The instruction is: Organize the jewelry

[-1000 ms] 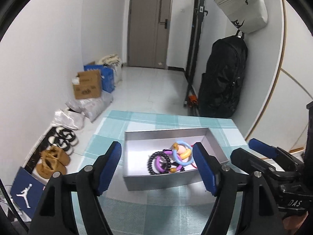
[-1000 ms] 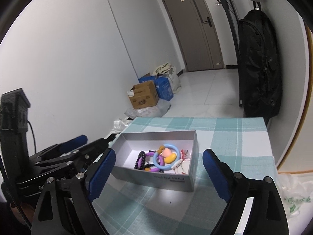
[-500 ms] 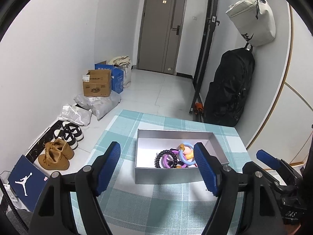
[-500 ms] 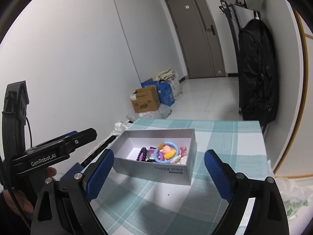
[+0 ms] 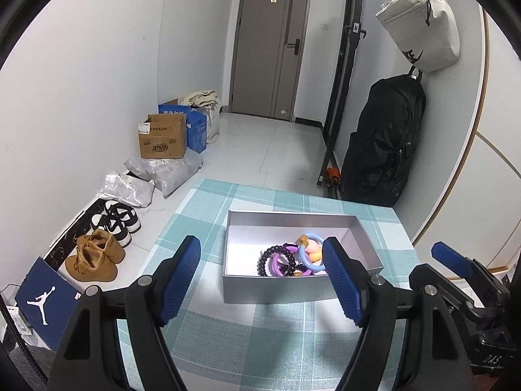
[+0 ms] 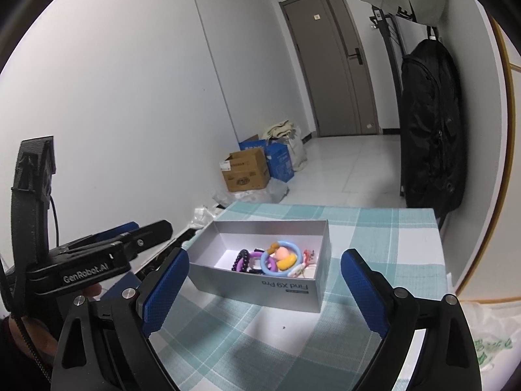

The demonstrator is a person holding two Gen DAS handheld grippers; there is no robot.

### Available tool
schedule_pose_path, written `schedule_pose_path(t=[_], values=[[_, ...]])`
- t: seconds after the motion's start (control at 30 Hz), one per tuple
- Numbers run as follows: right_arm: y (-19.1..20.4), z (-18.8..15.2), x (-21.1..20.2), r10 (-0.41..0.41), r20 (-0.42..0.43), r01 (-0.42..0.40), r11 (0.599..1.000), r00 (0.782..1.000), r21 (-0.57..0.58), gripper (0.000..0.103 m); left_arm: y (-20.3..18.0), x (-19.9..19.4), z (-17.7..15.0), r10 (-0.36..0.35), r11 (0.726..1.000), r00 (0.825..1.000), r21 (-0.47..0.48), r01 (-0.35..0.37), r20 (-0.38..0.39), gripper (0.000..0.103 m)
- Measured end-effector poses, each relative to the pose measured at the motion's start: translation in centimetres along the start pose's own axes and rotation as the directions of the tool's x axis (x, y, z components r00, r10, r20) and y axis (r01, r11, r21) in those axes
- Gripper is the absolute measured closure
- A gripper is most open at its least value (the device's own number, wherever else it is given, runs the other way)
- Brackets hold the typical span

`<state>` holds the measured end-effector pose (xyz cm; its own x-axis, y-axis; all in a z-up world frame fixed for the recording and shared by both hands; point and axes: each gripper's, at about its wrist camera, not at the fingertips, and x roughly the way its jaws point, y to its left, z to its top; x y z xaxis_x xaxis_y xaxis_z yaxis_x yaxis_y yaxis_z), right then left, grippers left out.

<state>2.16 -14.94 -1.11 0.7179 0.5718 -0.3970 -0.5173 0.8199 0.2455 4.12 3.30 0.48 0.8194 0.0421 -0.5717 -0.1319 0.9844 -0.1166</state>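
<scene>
Both tongs, left (image 5: 262, 273) and right (image 6: 263, 288), spread wide, empty, above table, short of box (image 6: 260, 282).

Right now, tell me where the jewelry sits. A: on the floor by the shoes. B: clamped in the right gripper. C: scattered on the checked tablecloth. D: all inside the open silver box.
D: the bracelets lie in a heap inside the silver box, and both grippers are open and empty.

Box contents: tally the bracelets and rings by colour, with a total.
Inside the silver box:
Black beaded bracelet: 1
Purple ring: 1
Light blue ring: 1
Total: 3, not counting the small pieces tangled beside them, which are too jumbled to separate.
</scene>
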Motion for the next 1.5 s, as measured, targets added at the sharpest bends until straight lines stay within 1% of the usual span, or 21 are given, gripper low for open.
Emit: schedule_pose_path(t=[0.17,0.23,0.4,0.6,1.17,1.5], values=[[-0.10,-0.04,0.07,0.003,0.003,-0.003,1.000,1.000,0.003,0.008,0.03,-0.12,-0.02,-0.008,1.000,1.000,-0.004,0.008,-0.001,0.030],[-0.15,-0.08,0.12,0.002,0.001,-0.002,1.000,1.000,0.004,0.008,0.00,-0.09,-0.03,-0.023,1.000,1.000,0.000,0.023,-0.008,0.030],[-0.21,-0.07,0.11,0.001,0.003,-0.001,1.000,1.000,0.003,0.008,-0.32,-0.16,0.06,-0.021,1.000,1.000,0.014,0.021,-0.005,0.030],[-0.24,-0.16,0.27,0.000,-0.002,0.000,1.000,1.000,0.006,0.008,-0.36,-0.10,0.12,-0.037,0.999,0.999,0.013,0.037,-0.007,0.030],[0.08,-0.32,0.16,0.001,-0.002,-0.001,1.000,1.000,0.001,0.008,-0.46,-0.14,0.10,-0.039,0.999,0.999,0.014,0.040,-0.003,0.030],[0.06,-0.33,0.20,0.002,-0.006,-0.001,1.000,1.000,0.002,0.007,-0.72,-0.56,0.15,-0.053,0.998,0.998,0.024,0.052,0.021,0.030]])
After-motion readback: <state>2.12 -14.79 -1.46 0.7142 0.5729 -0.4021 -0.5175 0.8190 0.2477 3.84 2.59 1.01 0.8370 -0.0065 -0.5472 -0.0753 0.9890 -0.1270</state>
